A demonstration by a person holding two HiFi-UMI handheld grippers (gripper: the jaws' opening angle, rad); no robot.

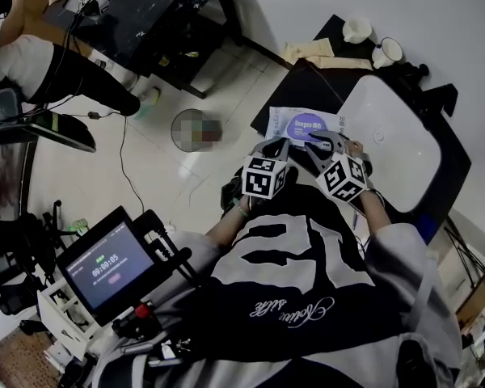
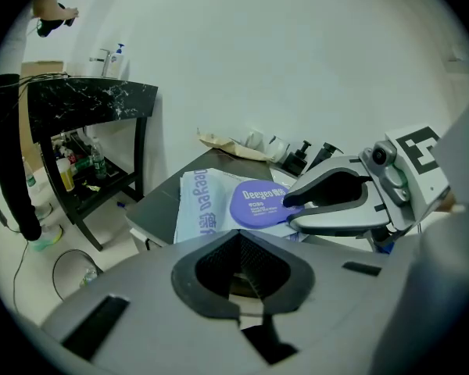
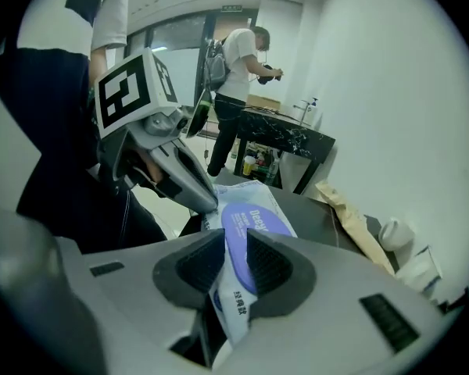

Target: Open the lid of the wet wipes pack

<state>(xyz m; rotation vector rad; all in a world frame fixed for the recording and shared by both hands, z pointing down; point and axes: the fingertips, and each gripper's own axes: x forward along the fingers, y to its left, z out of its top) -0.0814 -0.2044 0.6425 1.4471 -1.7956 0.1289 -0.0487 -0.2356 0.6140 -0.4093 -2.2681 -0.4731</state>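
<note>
Dark matt worktop [image 1: 303,83] beside a smooth, rounded white basin [image 1: 396,140] carries the flat, crinkly-film wet wipes pack [image 2: 199,203] with its purple oval lid [image 2: 258,202], its near edge pinched between the right hand-held gripper's [image 3: 233,260] ribbed pads, while the left hand-held gripper [image 2: 238,266] is closed, apparently on nothing.

We see a wipes pack [image 1: 276,122] that is white with pale blue lettering, and its round lid [image 1: 305,125] is purple with white print. The left gripper [image 1: 276,144] and the right gripper [image 1: 317,142] are both grey with black pads, and each carries a cube [image 1: 264,176] patterned in black-and-white square markers. The table [image 1: 307,83] is black and the sink [image 1: 392,144] is white. The person's top [image 1: 307,297] is black with white shapes and script, and grey at the sleeves. The floor [image 1: 194,79] is pale tile.
</note>
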